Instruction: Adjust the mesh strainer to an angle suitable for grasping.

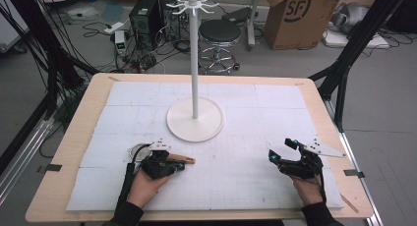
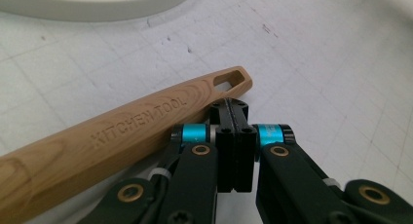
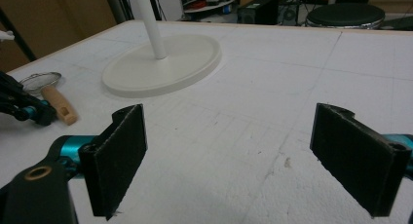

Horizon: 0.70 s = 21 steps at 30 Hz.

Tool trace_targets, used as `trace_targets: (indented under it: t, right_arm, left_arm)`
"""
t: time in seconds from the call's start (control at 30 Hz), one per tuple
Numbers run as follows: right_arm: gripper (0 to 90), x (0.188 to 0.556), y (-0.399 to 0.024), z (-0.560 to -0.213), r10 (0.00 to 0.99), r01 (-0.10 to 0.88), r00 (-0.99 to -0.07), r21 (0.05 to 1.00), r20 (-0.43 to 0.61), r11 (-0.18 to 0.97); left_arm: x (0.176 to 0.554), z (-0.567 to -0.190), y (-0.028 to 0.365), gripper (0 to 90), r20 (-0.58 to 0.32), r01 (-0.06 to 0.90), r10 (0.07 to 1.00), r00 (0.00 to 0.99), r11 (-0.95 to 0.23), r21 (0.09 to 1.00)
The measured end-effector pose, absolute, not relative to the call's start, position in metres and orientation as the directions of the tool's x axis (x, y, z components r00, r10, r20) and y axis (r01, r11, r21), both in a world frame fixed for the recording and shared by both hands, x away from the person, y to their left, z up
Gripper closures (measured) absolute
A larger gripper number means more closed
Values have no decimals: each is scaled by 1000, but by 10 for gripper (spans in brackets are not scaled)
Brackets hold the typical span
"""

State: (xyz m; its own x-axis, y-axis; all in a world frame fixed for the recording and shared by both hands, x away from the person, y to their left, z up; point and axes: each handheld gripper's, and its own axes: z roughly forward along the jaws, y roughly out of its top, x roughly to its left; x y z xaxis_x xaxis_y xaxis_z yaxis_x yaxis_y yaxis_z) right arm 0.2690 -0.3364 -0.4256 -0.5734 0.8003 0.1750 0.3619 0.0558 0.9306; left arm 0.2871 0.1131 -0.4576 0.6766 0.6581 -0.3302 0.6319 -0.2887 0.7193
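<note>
Here your left gripper (image 2: pixel 235 118) is pressed together beside the strainer's handle (image 2: pixel 112 136); your right gripper (image 3: pixel 248 160) is spread.

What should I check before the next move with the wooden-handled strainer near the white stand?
1. Left gripper jaws: shut, nothing between them. Not ok for grasping.
2. Wooden handle stamped KITCHENTOOL: lies flat on the white foam mat, beside the left gripper's jaws, not inside them. Not ok.
3. Hanging slot in the handle end: open and unblocked. Ok.
4. Round wire-mesh strainer bowl: rests on the mat; whether the left gripper touches it, cannot tell.
5. Tall white stand with hooks on top: upright, its round base apart from the strainer. Ok.
6. Right gripper: jaws wide open, empty. Ok.
</note>
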Motion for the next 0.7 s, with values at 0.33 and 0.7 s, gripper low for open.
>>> trace_targets:
  t: [0.33,0.7]
  right_arm:
    - [126,271,-334,-426,794,368,-580,928,184,54]
    - [120,272,-333,-428,795,385,-577,921,189,61]
  left_arm:
    - [300,-458,104,900,-342,649,680,649,-260,715]
    - [314,-457,99,900,-331,645,703,629,-233,728]
